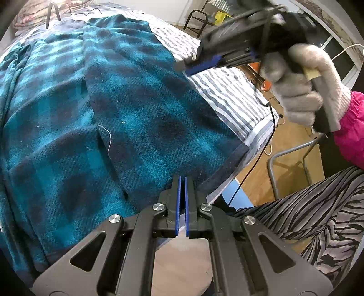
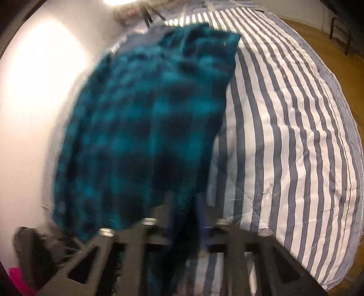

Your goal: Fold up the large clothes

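While the left gripper (image 1: 182,179) sits closed and empty at the near hem of the teal plaid garment (image 1: 127,109), the right gripper (image 2: 193,205) pinches a fold of it, cloth spreading ahead over the striped quilt (image 2: 284,136).

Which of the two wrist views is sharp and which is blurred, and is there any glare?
Left wrist view: sharp on the teal-and-navy checked fleece garment; only the right gripper above it is smeared. Right wrist view: motion blur throughout, and a bright lamp at the top washes out the white wall.
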### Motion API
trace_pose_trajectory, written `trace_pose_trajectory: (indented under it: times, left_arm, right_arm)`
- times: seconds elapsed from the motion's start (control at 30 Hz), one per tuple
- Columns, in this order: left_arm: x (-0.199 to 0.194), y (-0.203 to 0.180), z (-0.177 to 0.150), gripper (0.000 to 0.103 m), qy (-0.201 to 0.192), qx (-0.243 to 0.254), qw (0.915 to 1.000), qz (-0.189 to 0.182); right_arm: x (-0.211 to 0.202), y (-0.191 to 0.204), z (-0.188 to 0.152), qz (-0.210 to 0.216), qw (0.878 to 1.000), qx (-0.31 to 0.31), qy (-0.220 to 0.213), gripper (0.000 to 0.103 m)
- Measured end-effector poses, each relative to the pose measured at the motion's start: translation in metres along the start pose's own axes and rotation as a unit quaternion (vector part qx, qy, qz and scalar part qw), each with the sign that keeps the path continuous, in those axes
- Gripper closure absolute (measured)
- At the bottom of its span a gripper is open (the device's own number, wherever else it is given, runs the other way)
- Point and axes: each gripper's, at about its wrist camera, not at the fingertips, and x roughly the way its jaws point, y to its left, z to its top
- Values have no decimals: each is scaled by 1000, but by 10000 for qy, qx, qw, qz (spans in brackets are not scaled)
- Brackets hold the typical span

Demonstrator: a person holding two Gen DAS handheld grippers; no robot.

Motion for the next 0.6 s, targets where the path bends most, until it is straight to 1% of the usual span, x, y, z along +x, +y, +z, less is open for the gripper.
trace_pose_trajectory:
  times: [0.07,0.13,0.2,0.23,0.27,0.3,0.33,0.37,0.4,0.43,0.47,0.5,0.53,0.57,0.6]
  left_arm:
    - [0,-2,0,103,5,64,10000,42]
    - [1,-4,0,103,12,115,9999,83]
    - [-2,-8,1,103,34,127,9998,131]
    - [-5,-11,2,103,17,140,9998,129]
    - [-12,-16,4,103,-65,152,9998,78]
    - [-15,-20,5,103,-124,138,9998,49]
    - [-19,-24,8,103,-179,118,9998,15]
    - [-24,-32,13,100,-278,116,9995,-67]
    - [-25,-37,16,89,-332,133,9993,-97]
    - [-26,-45,21,70,-395,176,9990,-118]
    - [-24,-55,27,58,-458,271,9985,-125]
    - [-21,-61,31,43,-473,328,9983,-80]
    - [-15,-67,35,42,-465,388,9982,-17]
    - [-5,-75,41,42,-374,444,9983,85]
    - [2,-77,44,42,-283,463,9984,172]
  right_arm:
    - [7,1,-1,-534,9984,-198,-6,103]
    - [17,-8,-2,-759,9970,17,143,103]
    - [14,-16,-7,-550,9982,197,104,103]
    - [8,-18,-6,-376,9989,250,80,101]
    - [-4,-21,-6,-201,9994,261,-94,96]
    - [-16,-24,-7,-114,9992,253,-274,90]
    - [-26,-27,-8,-2,9988,256,-428,79]
    - [-40,-32,-10,187,9973,290,-647,73]
    - [-52,-37,-11,303,9953,348,-848,72]
    - [-63,-42,-13,372,9928,429,-1058,73]
    - [-70,-47,-13,413,9910,488,-1178,72]
    - [-81,-56,-16,510,9877,625,-1338,71]
    - [-89,-67,-20,559,9856,736,-1415,70]
    - [-92,-72,-20,590,9834,845,-1490,69]
    - [-98,-86,-28,637,9813,951,-1546,69]
